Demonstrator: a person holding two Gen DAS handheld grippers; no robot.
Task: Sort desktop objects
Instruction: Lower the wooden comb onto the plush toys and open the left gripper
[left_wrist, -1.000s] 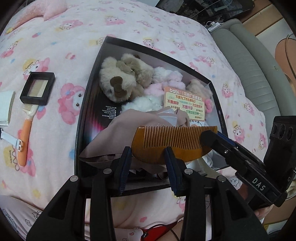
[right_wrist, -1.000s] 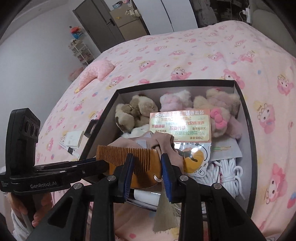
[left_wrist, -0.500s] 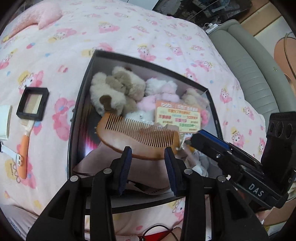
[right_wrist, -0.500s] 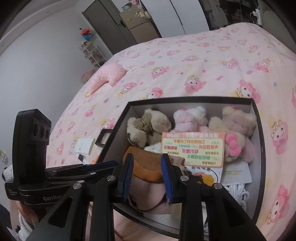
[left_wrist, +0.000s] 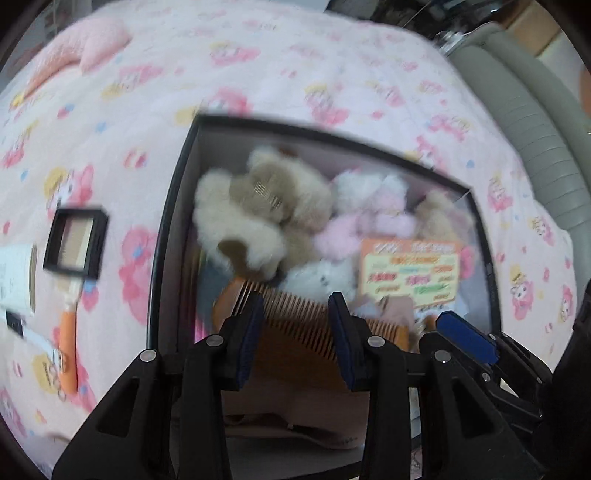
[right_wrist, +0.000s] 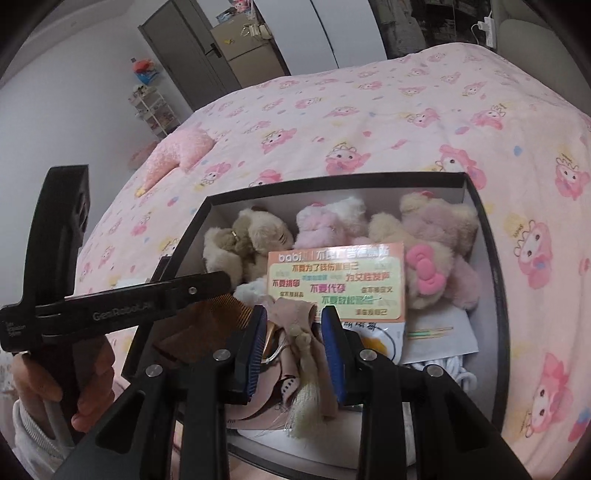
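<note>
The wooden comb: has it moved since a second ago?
Yes. The wooden comb was lifted over the near part of the black box; now it sits lower and deeper inside, its teeth close under the beige plush toy.

Both wrist cameras look steeply down along their own tools from close above the near end of the black box (left_wrist: 173, 206) on the pink bed (right_wrist: 369, 122), sharing its plush toys (right_wrist: 251, 240) and card (right_wrist: 336, 284).

A pink cartoon-print quilt (right_wrist: 369, 122) covers the bed. A pink star-shaped cushion (right_wrist: 177, 153) lies on it. Behind stand a dark grey door (right_wrist: 184, 55) and a wire shelf rack (right_wrist: 153, 109).
</note>
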